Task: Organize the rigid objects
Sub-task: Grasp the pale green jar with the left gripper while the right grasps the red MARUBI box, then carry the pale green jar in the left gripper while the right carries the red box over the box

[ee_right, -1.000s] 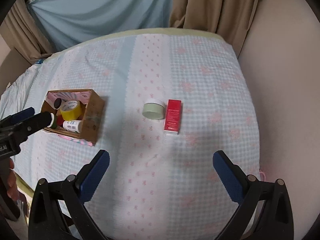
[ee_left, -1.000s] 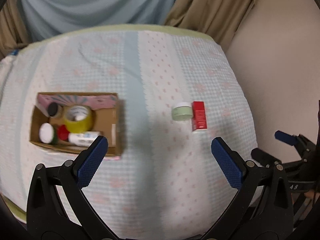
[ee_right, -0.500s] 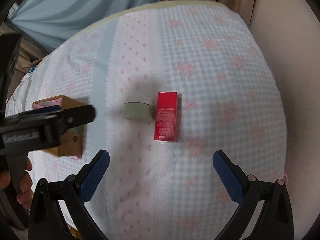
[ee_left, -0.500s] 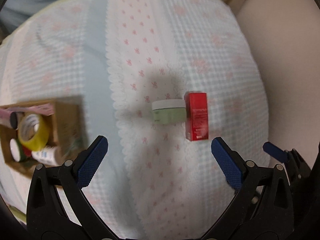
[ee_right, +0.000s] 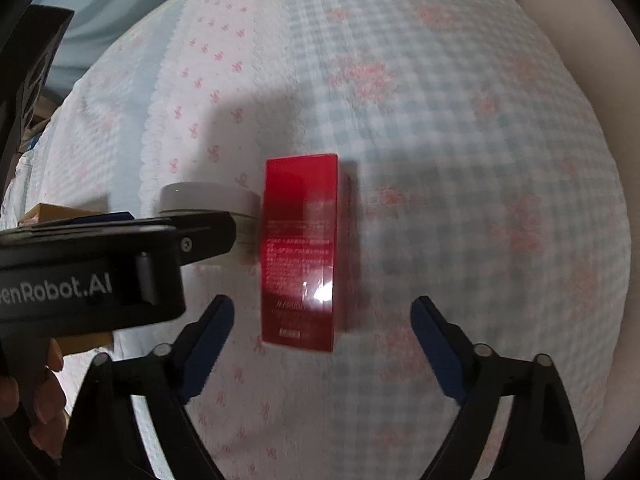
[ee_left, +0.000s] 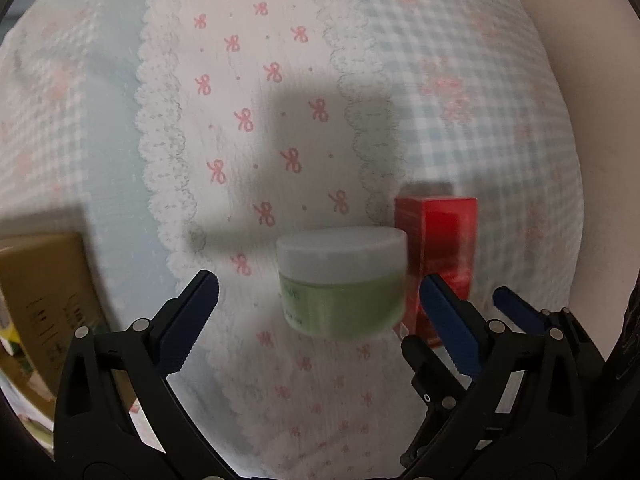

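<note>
The left hand-held gripper (ee_left: 316,304) sits at the bottom of its view with its blue fingers (ee_left: 192,312) wide apart and nothing between them yet; the green jar (ee_left: 342,284) with a white lid stands just ahead, low and centre in the frame, roughly between the fingertips. The right hand-held gripper (ee_right: 322,332) is likewise spread apart and empty, its fingertips flanking the lower end of the red box (ee_right: 300,252), which lies flat in the middle of that frame. Jar and box sit just beside each other, touching or nearly so; motion blur makes it hard to tell which.

At the far left edge of the left wrist view is the wall of a cardboard box (ee_left: 44,292), with a sliver of something yellow and white inside, too cropped to name. Judging by this, the sorting looks partly done: some things seem to be in the cardboard box already, while the jar and the red box are left out, each apparently about to be grasped.

Everything rests on a bed (ee_right: 460,160) covered in a pale blue gingham quilt with pink bows and lace strips. A plain beige wall (ee_right: 600,40) fills the right edge, and a light blue curtain (ee_right: 104,8) shows at upper left
</note>
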Action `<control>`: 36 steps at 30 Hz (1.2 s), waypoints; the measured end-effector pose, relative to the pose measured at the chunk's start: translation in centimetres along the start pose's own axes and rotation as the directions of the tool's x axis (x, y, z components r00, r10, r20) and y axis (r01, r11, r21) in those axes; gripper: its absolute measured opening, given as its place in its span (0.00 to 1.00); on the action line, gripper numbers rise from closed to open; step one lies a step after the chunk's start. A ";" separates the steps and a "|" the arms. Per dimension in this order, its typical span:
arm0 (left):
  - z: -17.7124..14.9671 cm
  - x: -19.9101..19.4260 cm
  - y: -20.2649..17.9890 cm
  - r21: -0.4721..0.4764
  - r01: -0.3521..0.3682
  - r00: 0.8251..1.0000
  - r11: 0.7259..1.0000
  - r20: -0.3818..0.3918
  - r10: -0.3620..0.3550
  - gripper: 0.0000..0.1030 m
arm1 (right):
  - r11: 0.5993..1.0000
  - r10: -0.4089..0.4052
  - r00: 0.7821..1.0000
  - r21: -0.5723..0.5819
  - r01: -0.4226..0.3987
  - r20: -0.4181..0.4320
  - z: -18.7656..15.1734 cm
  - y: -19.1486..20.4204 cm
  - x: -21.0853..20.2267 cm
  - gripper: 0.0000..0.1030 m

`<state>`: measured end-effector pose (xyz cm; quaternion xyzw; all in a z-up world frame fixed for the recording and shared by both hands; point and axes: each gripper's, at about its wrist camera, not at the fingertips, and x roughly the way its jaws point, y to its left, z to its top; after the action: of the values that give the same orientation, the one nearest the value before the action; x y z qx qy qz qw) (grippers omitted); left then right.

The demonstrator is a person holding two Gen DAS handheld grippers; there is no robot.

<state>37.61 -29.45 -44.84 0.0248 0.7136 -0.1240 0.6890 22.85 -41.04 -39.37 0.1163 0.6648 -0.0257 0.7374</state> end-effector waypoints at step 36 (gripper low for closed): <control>-2.7 2.8 4.2 -0.189 0.183 0.981 0.965 -0.021 -0.191 0.66 | 0.999 0.029 1.000 -0.038 -0.029 0.000 -0.4 1.9 1.7 0.40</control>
<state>35.68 -25.18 -48.20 -0.1047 0.7344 -0.1208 0.6596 23.06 -38.90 -40.81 0.1115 0.6631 -0.0025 0.7402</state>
